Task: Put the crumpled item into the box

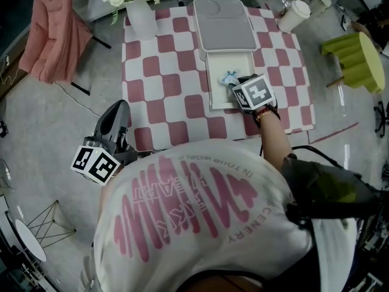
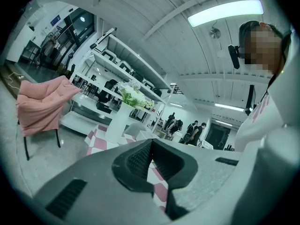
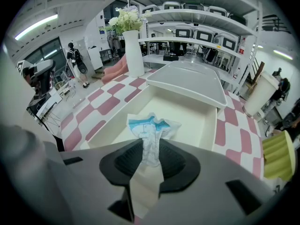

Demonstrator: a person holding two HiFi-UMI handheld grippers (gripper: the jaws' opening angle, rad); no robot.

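The right hand-held gripper (image 3: pixel 151 143), one of two, reaches into the single open box (image 3: pixel 190 111) on the checked counter (image 3: pixel 107 104). Its jaws stand partly apart around the twisted tail of the one crumpled item (image 3: pixel 151 127), which sits in the box's near end. The left hand-held gripper (image 2: pixel 151 149) hangs near left of the counter, jaws together and empty.

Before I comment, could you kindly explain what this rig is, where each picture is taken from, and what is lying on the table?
A person holds a two-jaw gripper in each hand; no robot. The head view looks down from a head camera; the other two ride on the grippers, looking along the jaws. On the checked cloth stand a vase, a cup and an open box, lid beyond it. The right gripper has a crumpled wrapper between its jaws in the box; whether they pinch it is unclear. The left gripper, shut and empty, hangs off to the side.
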